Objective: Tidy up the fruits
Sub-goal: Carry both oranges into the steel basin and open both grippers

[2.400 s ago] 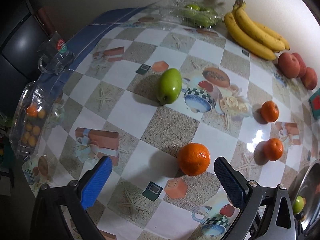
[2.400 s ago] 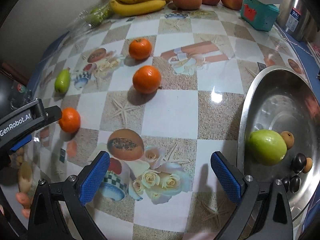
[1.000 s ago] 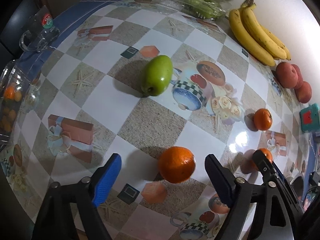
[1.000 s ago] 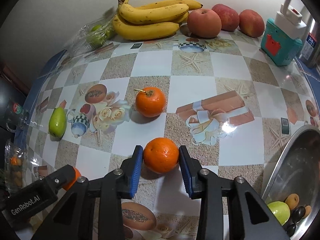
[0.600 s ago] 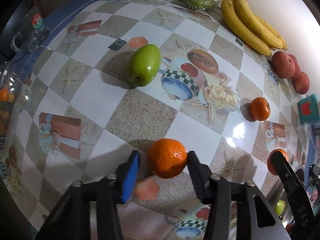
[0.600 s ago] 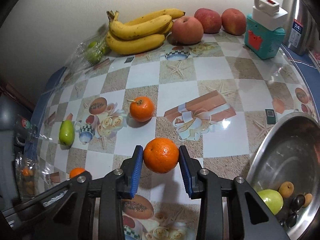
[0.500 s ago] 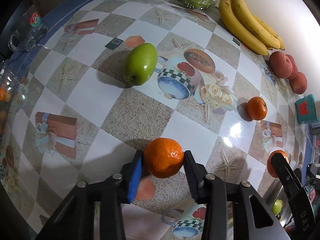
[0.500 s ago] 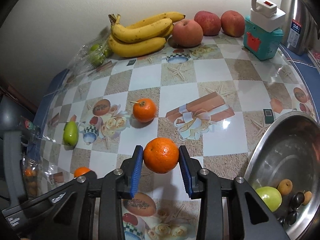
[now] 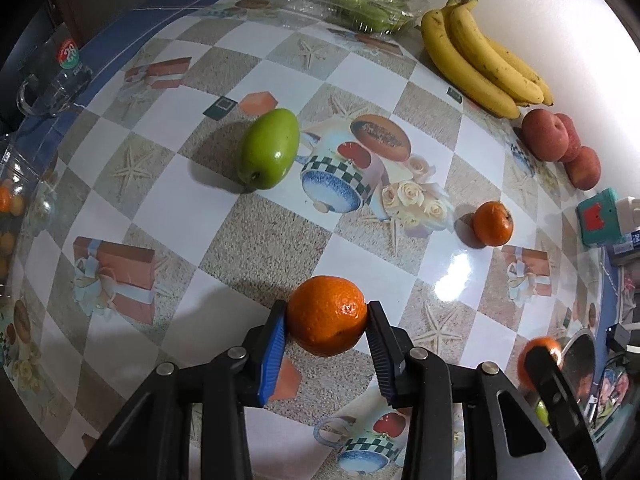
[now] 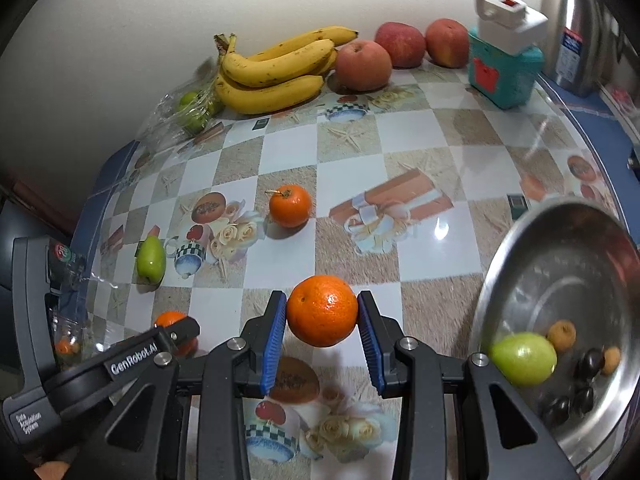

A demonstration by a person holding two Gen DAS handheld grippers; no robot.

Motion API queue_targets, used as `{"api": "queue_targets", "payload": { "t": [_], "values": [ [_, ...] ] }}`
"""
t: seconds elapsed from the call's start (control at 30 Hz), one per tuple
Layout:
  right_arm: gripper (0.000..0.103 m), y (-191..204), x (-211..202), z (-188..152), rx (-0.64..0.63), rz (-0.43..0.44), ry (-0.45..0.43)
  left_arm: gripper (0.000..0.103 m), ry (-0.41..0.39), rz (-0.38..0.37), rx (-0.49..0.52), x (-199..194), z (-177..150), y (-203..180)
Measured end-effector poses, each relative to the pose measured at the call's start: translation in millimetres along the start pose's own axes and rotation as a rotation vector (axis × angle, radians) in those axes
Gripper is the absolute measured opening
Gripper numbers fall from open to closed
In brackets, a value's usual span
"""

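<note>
round orange mandarins: three; one [image 9: 327,315] pinched in left gripper [image 9: 326,344], one [image 10: 322,310] in right gripper [image 10: 322,332]
loose mandarin [image 10: 290,205]: sat on the table
writing: "GenRobot.AI" on left gripper

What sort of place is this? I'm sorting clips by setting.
Most likely a home kitchen or dining table: a patterned tablecloth holds bananas and apples, with a steel bowl and a metal thermos near the wall.

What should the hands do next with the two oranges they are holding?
Probably carry the right gripper sideways over the metal bowl first. Its orange is clamped between the blue pads, and the bowl sits just to its right, already holding a green fruit. The left gripper grips its own orange farther away.
</note>
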State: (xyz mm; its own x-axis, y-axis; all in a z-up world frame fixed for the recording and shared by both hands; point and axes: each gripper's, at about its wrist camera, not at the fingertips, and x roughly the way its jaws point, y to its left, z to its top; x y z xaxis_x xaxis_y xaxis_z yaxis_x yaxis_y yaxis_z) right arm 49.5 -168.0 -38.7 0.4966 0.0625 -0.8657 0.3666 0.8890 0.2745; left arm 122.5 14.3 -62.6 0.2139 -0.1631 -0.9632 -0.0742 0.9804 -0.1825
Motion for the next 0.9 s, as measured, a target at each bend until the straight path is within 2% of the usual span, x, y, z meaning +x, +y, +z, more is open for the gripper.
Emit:
{"api": "queue_targets", "payload": {
  "t": [0.23,0.73,0.9],
  "values": [
    [0.037,-9,-14,-5,0.035,-0.016,-0.004,0.041,-0.041,-0.009,0.014,-18,2,-7],
    [0.037,-32,-36,7,0.075,-0.068,-0.022,0.041,-0.073,-0.03,0.112,-33,17,-86],
    [0.037,-49,-42,11,0.117,-0.083,-0.028,0.041,-0.098,-0.041,0.151,-36,13,-102]
  ]
}}
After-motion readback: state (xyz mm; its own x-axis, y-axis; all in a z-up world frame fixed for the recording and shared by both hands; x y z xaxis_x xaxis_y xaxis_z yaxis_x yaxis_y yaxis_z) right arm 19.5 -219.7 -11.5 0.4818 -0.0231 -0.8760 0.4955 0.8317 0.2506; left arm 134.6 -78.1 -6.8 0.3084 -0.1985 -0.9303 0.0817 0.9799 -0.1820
